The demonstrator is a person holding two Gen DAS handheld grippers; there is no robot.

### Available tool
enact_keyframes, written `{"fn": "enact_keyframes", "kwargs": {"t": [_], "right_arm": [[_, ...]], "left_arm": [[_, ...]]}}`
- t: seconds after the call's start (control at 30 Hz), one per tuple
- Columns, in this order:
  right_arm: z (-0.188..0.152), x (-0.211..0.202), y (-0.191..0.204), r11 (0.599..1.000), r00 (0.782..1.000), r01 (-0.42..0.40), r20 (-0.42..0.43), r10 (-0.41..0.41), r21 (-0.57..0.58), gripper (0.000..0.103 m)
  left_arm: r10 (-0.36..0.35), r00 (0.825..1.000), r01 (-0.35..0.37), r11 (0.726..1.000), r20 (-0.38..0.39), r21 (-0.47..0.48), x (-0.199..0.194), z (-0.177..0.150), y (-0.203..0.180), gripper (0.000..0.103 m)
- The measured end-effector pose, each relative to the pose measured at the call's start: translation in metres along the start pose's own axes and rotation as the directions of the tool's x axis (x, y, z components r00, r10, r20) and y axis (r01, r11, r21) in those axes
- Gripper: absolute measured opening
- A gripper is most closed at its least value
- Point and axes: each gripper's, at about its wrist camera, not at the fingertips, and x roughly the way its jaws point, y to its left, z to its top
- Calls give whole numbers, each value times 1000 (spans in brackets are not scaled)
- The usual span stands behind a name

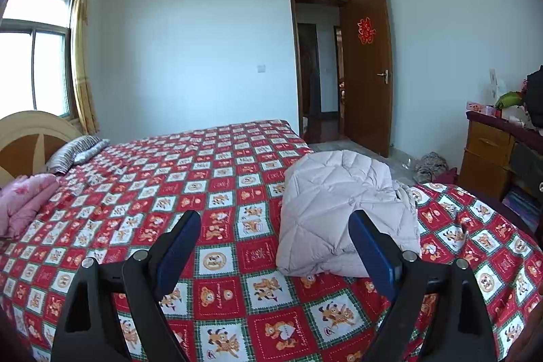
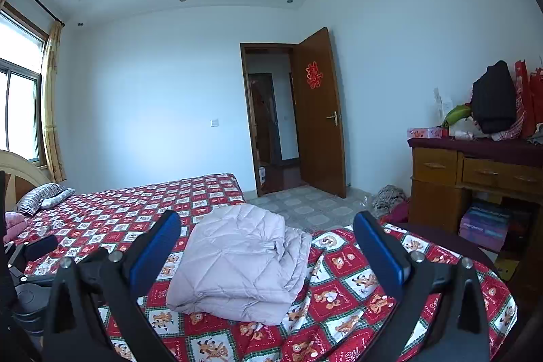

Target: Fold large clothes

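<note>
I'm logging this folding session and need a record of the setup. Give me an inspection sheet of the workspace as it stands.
Surface: bed with red cartoon-print patchwork sheet, wrinkled near the foot.
Job's things: pale lilac quilted padded jacket, lying in a folded bundle on the sheet, untouched.
Clutter: pink folded blanket and striped pillow near the headboard.
Grippers: left gripper open, empty; right gripper open, empty, both apart from the jacket.
Cables: nothing seen.
Surroundings: open brown wooden door; wooden dresser piled with bags and clothes; grey clothes heap on the tiled floor.
</note>
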Motion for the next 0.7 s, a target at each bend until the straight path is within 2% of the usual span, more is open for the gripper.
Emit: {"fn": "enact_keyframes", "kwargs": {"t": [0.7], "right_arm": [[-3, -1, -1, 1000, 1000, -12, -28, 13, 17, 103]], "left_arm": [[4, 1000, -4, 1000, -17, -7, 1, -1, 2, 90]]}}
